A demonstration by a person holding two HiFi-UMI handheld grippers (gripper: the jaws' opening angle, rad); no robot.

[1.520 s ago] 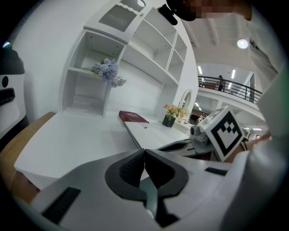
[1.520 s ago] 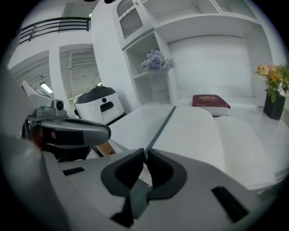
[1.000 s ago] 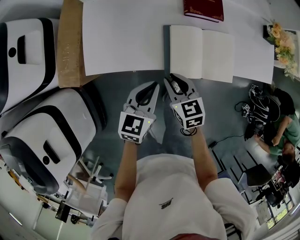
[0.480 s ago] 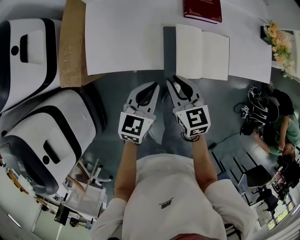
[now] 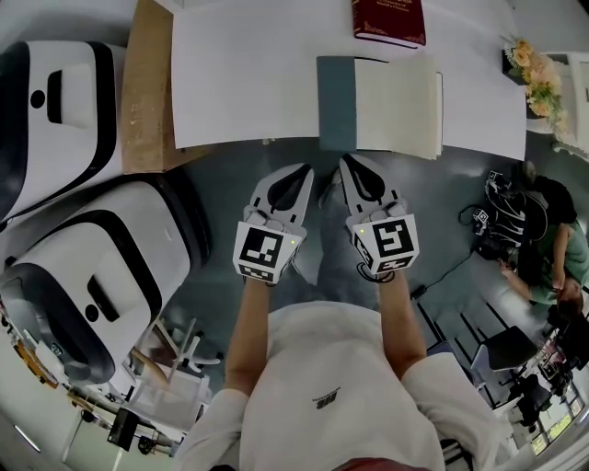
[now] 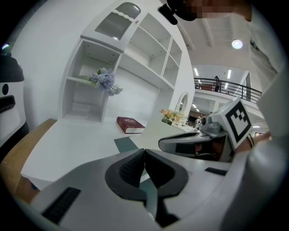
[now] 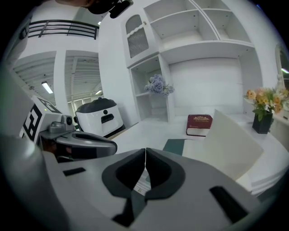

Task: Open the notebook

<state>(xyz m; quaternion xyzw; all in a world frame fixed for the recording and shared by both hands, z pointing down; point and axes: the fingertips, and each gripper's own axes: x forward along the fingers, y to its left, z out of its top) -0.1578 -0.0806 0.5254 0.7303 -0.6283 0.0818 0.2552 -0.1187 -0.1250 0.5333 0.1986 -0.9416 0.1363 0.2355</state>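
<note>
The notebook (image 5: 396, 106) lies on the white table (image 5: 248, 83) near its front edge. Its grey-green cover (image 5: 337, 101) lies flat at the left, and the cream pages are stacked to the right. In the right gripper view a cream page (image 7: 230, 144) stands tilted above the cover (image 7: 174, 145). My left gripper (image 5: 304, 170) and right gripper (image 5: 348, 161) hang side by side just off the table's front edge, below the notebook. Both are shut with nothing in them. The left gripper view shows shut pads (image 6: 144, 155), and the right gripper (image 6: 198, 142) beside them.
A dark red book (image 5: 388, 20) lies behind the notebook. A flower pot (image 5: 534, 69) stands at the table's right end. A wooden board (image 5: 147, 87) and two large white machines (image 5: 101, 267) are on the left. A seated person (image 5: 552, 248) is at the right.
The cream pages that lay flat over the left half have swung to the right, baring the grey-green cover. Both grippers stay shut; the right one drifted slightly right.
</note>
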